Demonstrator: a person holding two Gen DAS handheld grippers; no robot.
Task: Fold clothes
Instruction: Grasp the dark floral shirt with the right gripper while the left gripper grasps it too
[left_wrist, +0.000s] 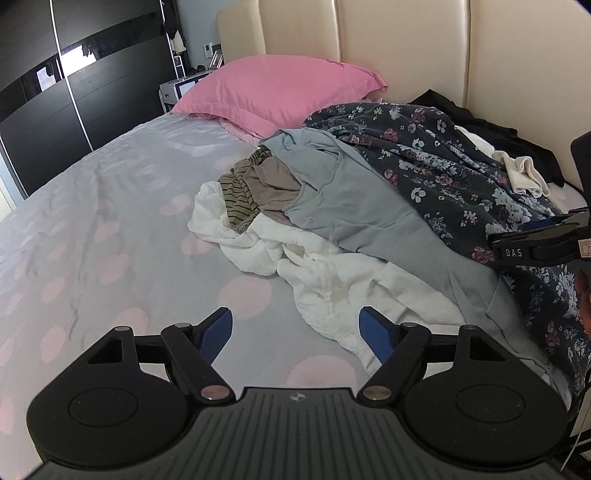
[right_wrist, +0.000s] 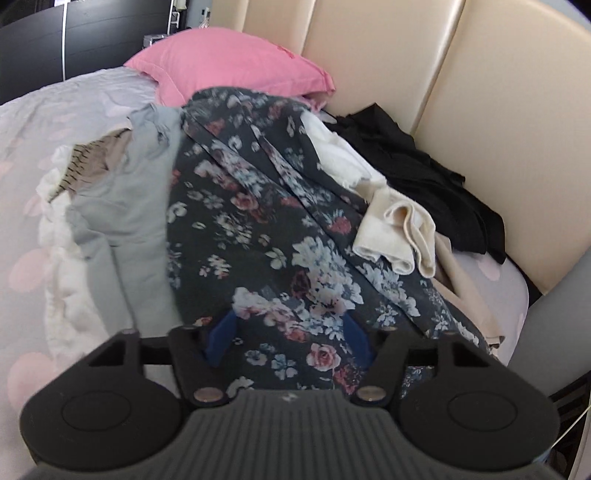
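Note:
A pile of clothes lies on the right side of the bed. On top is a dark floral garment, also in the right wrist view. Beside it are a light grey-blue garment, a white one, a brown striped one, a cream one and a black one. My left gripper is open and empty above the sheet, next to the white garment's edge. My right gripper is open, low over the floral garment, whose cloth lies between its fingers. It also shows at the left wrist view's right edge.
The bed has a grey sheet with pink dots. A pink pillow leans on the cream padded headboard. A dark sliding wardrobe stands at the far left.

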